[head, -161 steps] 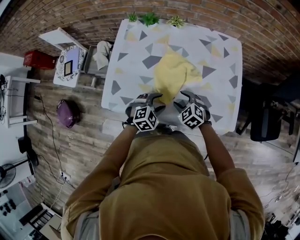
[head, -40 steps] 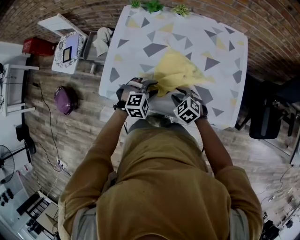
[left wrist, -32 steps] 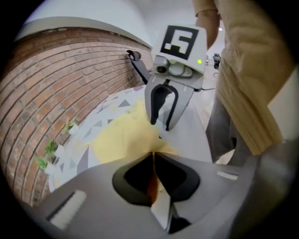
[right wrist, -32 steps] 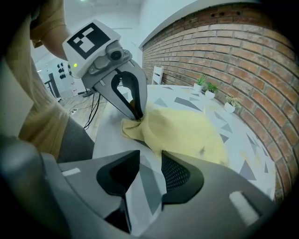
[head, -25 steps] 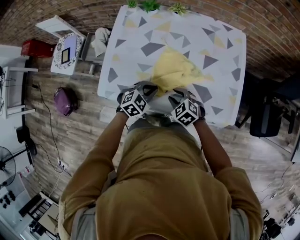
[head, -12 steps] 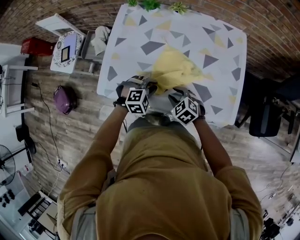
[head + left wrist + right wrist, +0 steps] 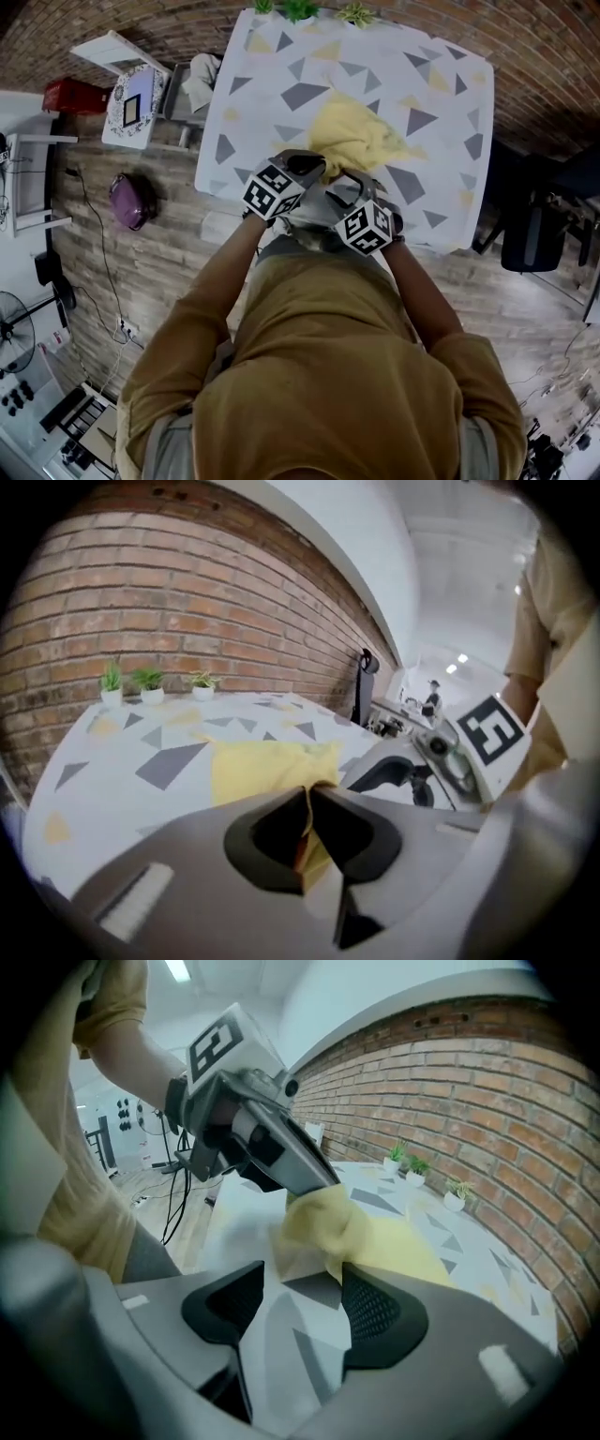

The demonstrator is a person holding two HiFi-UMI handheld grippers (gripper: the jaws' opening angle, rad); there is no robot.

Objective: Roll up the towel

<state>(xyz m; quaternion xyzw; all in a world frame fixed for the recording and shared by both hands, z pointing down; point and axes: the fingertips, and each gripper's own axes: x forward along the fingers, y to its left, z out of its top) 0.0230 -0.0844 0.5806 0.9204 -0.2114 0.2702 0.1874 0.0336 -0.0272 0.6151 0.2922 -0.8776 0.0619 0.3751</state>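
Leftmost on the floor lie a red box and a purple bag, both well apart from the table, whose cloth is white with grey and yellow triangles. Three small plants stand in a row at its far edge by the brick wall.

The left gripper reaches over the near edge, its jaws pressed together on a thin fold of the yellow towel; that pinched near-left corner is lifted a little off the cloth. The rest of the towel lies bunched and partly folded on the middle of the table, its far part spread flat.

Just right of it, the right gripper points down at the near side of the towel. Its jaws have just been opening and stand spread, with only patterned cloth showing between the pads. A rounded lump of towel sits just beyond the tips, against the right-hand jaw.

Farther right, off the table, stands a black chair.
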